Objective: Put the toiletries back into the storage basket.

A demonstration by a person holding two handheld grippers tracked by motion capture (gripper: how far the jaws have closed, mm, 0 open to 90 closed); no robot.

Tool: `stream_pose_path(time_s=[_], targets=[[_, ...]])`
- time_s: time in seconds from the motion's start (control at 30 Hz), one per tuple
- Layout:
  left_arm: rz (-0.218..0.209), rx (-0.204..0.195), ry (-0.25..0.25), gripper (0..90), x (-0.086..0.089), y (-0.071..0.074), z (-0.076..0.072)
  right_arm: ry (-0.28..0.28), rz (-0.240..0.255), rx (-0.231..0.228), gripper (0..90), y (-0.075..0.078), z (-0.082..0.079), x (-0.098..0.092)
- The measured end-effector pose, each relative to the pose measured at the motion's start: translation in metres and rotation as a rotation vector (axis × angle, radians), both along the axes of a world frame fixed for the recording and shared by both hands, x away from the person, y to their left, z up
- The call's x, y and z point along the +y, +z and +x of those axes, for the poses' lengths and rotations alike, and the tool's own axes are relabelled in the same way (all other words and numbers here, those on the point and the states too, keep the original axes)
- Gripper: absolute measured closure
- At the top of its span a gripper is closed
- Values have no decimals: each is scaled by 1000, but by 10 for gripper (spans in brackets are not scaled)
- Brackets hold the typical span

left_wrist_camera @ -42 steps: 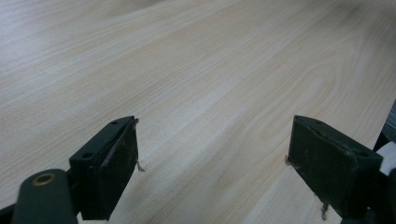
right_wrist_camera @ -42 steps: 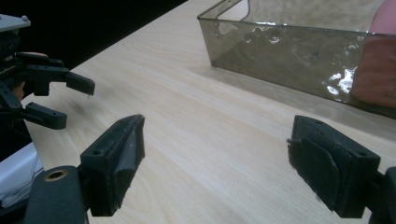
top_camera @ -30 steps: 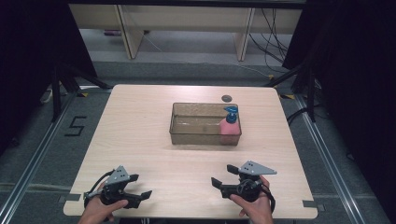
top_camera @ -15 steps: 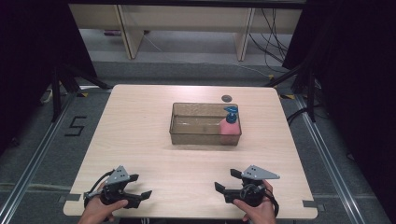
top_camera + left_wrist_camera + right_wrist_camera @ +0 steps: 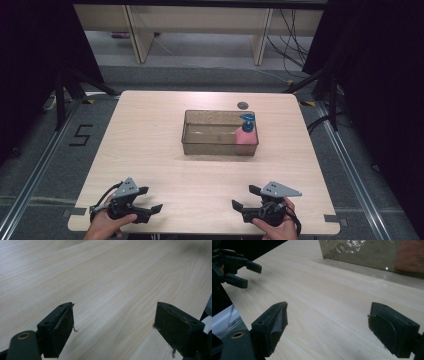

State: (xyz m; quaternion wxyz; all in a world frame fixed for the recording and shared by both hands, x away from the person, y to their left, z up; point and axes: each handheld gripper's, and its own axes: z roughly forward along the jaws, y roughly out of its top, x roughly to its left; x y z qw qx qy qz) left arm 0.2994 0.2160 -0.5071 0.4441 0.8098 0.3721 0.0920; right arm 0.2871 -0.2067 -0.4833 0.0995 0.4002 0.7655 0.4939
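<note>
A translucent brown bin (image 5: 220, 145) stands in the middle of the light wooden table (image 5: 150, 130). A pink bottle with a blue cap (image 5: 245, 134) stands upright in the bin's right end. My left gripper (image 5: 150, 199) rests near the front left edge, open, with bare wood between its jaws (image 5: 113, 307). My right gripper (image 5: 245, 197) sits near the front right edge, open and empty (image 5: 328, 306); its jaws have just been opening. Its view shows the bin's wall (image 5: 362, 252), the pink bottle (image 5: 409, 257) behind it and the left gripper (image 5: 253, 276) farther off.
A small dark round object (image 5: 243, 105) lies on the table behind the bin. Dark drapes flank both sides. Wooden shelving legs (image 5: 135, 35) and cables (image 5: 295, 30) stand beyond the far edge. A floor mark reading 5 (image 5: 81, 135) is at the left.
The right gripper has drawn back a little toward the near edge and its jaws stand slightly wider. The left gripper, bin and bottle have not moved.
</note>
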Motion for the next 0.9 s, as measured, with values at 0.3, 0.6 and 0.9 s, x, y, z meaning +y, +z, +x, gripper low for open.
stream_pose_path(time_s=[0.3, 0.6, 0.9], targets=[[-1, 1, 1, 155, 0, 0, 0, -1, -36, 18, 155, -3, -4, -3], [-2, -2, 1, 155, -1, 0, 0, 7, -40, 33, 155, -6, -4, -3], [0, 1, -5, 155, 0, 0, 0, 3, -53, 23, 155, -6, -5, -3]])
